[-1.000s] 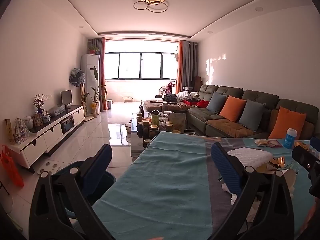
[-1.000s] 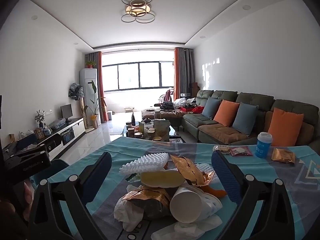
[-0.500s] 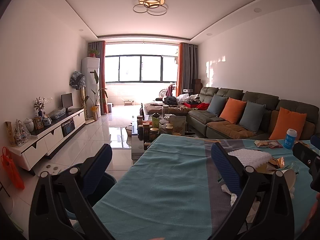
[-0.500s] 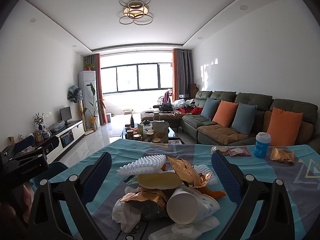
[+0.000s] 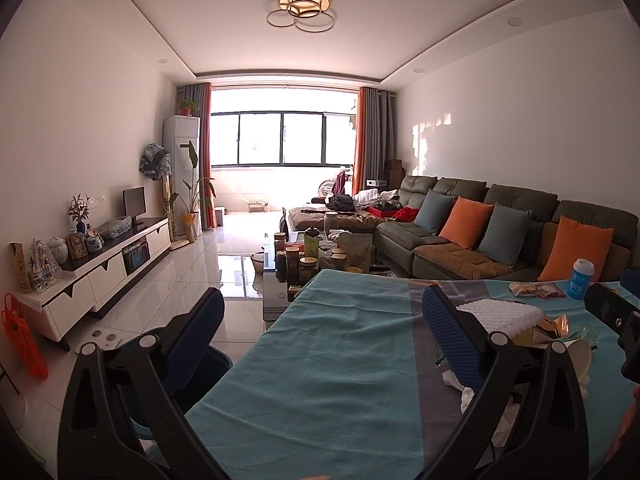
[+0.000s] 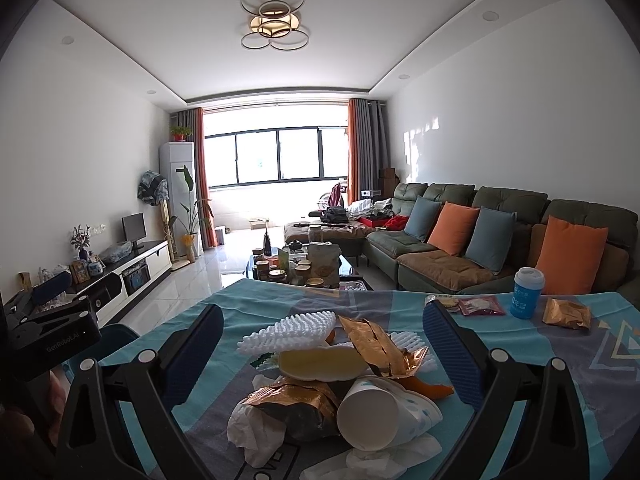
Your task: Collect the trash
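1. The trash pile (image 6: 332,380) sits on the table (image 6: 560,360) right ahead of the right gripper (image 6: 320,356), filling the gap between its wide-open, empty jaws. In the left wrist view the pile is off at 3 o'clock.
2. The left gripper (image 5: 324,340) is also spread wide with nothing in it, over bare cloth near the table's left edge.
3. The pile looks light and loose: a paper cup (image 6: 380,412) on its side at 6 o'clock, crumpled tissue (image 6: 256,428) at 7, foil wrappers (image 6: 380,344), and white foam netting (image 6: 288,330) at 12.
4. Handling, as I judge it: the cup crushes easily, so pinch it at the rim. Foil is slick and springy; take a fold. Tissue and foam squash safely, so grip them mid-body. Pieces may scatter if the pile is nudged.
5. More bits lie apart at 2 o'clock: a blue cup (image 6: 528,292), a foil packet (image 6: 568,314) and small snack packets (image 6: 480,305).
6. The cloth is soft and could bunch under a dragging finger.
7. Beyond lies a living room: sofa (image 6: 460,240) at 3 o'clock, cluttered coffee table (image 6: 304,264) at 12, TV cabinet (image 6: 132,264) at 9.
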`<state>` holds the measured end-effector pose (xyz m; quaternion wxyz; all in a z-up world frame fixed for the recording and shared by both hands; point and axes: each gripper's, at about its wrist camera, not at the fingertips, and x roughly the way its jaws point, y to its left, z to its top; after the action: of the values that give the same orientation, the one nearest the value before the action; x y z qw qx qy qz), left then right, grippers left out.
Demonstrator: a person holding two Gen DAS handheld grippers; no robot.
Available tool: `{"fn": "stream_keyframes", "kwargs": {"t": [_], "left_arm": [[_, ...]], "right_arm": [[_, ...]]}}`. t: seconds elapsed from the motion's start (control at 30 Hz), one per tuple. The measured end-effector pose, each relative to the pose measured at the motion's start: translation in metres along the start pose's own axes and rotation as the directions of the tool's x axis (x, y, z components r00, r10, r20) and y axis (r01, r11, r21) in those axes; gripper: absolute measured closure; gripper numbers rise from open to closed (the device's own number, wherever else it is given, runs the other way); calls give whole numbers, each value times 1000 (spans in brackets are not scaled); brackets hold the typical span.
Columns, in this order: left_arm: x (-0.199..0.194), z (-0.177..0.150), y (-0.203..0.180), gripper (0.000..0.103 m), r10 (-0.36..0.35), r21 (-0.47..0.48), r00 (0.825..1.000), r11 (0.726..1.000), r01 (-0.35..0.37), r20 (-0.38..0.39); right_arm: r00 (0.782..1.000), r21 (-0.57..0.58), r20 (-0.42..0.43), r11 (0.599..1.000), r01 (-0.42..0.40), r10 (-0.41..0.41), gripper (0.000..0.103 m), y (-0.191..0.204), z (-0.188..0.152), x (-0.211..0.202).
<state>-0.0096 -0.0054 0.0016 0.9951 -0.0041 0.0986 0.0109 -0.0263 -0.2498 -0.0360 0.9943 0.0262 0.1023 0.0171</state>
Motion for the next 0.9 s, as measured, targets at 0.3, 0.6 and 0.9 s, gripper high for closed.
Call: {"fn": "stream_keyframes", "kwargs": {"t": [0.3, 0.6, 0.9], "left_arm": [[0, 1, 0, 6, 3, 0, 1000, 1000, -3, 3], [-2, 1, -1, 6, 5, 1, 1000, 1000, -5, 5], [-1, 0, -1, 6, 6, -2, 1000, 1000, -6, 8]], "right_arm": [[1000, 0, 2, 1000, -3, 3, 7, 2, 1, 1], [1000, 1, 4, 1000, -8, 8, 7, 2, 2, 0], [1000, 3, 5, 1000, -10, 10, 7, 1, 2, 0]]}}
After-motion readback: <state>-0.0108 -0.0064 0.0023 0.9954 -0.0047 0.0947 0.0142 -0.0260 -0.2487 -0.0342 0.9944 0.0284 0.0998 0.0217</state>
